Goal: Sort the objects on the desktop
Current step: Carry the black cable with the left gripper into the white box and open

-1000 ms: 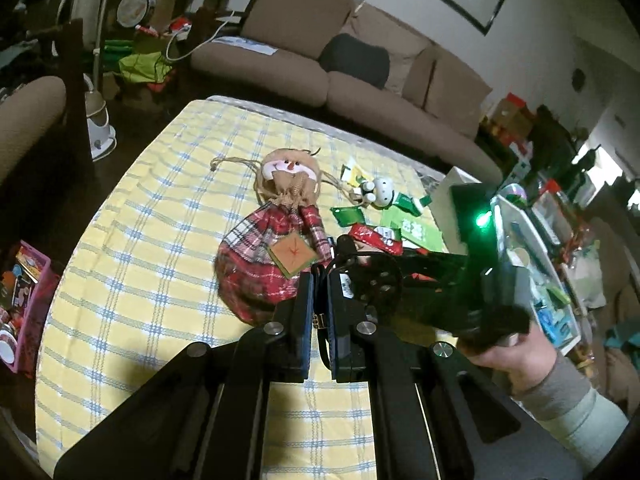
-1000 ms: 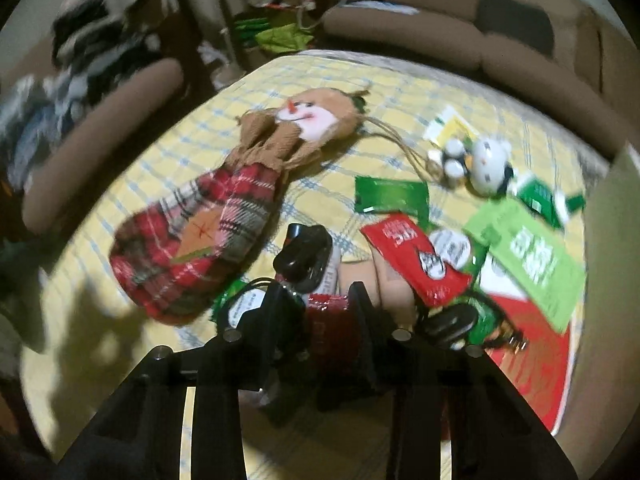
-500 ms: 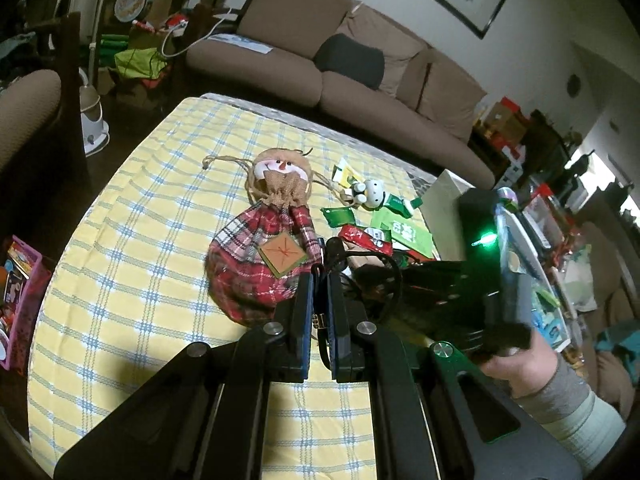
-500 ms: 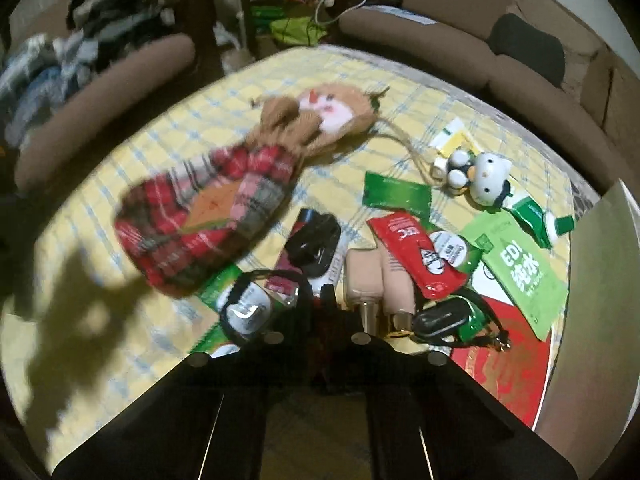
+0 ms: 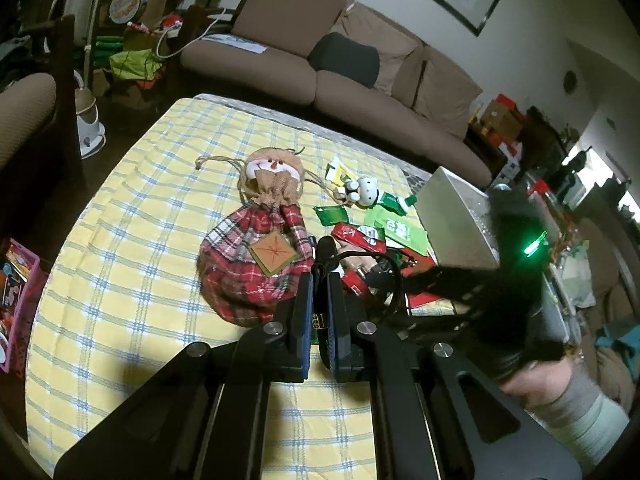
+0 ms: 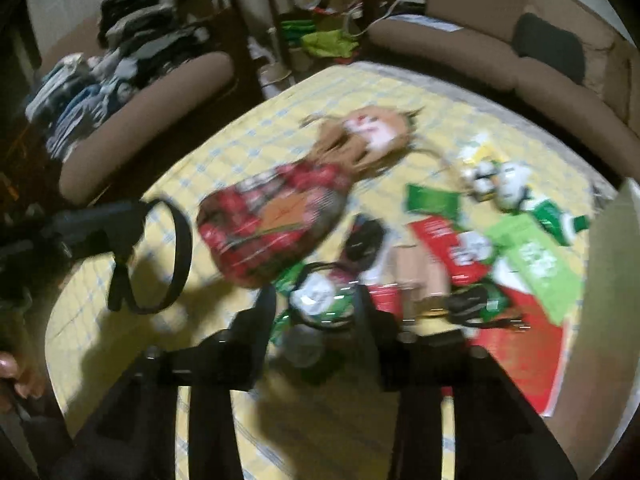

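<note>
Black strap loop (image 6: 160, 256) hangs pinched in the left gripper (image 5: 320, 280); the right gripper (image 6: 316, 304) gapes, holding nothing, over the packets (image 6: 452, 240).

The table (image 5: 132, 240) wears a yellow cloth checked in blue and white. The snowman drawstring bag (image 5: 260, 248) is red, white and dark plaid below, tan burlap above, with a white face and an orange diamond patch edged green. Beside it lie a red sachet (image 5: 358, 236), green packets (image 5: 400, 230) lettered white, and a white-and-black cat figure (image 5: 366, 191). The sofa (image 5: 320, 52) is brown with a black cushion (image 5: 346, 62).
</note>
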Action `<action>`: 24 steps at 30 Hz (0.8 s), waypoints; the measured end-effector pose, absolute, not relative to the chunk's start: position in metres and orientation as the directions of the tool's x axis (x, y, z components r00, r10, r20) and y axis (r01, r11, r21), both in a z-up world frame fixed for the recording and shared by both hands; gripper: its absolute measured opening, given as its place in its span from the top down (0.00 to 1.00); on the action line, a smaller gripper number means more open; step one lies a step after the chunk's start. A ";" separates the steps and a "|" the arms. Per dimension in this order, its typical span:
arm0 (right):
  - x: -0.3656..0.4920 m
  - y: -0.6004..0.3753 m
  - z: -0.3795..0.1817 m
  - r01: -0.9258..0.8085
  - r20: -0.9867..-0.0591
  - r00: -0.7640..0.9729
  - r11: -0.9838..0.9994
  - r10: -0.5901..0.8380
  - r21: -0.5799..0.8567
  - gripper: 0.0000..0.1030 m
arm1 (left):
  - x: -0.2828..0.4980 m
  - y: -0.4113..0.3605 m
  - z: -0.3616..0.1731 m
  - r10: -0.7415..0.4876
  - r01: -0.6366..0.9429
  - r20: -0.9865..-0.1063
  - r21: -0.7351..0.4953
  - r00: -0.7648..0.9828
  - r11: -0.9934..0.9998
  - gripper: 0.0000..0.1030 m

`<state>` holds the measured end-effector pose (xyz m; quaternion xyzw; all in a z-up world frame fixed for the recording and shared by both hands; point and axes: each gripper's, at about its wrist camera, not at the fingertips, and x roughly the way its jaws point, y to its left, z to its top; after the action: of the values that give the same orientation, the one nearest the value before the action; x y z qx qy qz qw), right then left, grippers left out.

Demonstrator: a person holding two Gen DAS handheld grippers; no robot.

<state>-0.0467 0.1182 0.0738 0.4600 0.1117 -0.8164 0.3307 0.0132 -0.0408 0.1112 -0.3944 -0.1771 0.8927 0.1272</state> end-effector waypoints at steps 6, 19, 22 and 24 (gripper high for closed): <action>-0.060 0.095 0.046 0.614 -0.837 -0.382 -0.785 -0.391 0.087 0.54 | 0.012 -0.051 0.112 0.377 -0.077 -0.648 -0.442 -0.662 -0.894 0.94; -0.055 0.119 0.058 0.583 -0.765 -0.452 -0.801 -0.459 0.137 0.93 | 0.014 -0.052 0.114 0.386 -0.081 -0.638 -0.452 -0.667 -0.888 0.94; -0.055 0.140 0.079 0.560 -0.724 -0.432 -0.789 -0.538 0.252 0.93 | 0.014 -0.051 0.115 0.386 -0.083 -0.637 -0.452 -0.668 -0.888 0.94; -0.054 0.154 0.093 0.548 -0.699 -0.430 -0.781 -0.571 0.300 0.93 | 0.014 -0.050 0.115 0.386 -0.084 -0.637 -0.451 -0.667 -0.889 0.94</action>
<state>-0.0540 0.1537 0.0931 0.4189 -0.0137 -0.8455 0.3307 0.0136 -0.0496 0.1150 -0.3860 -0.1958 0.8918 0.1317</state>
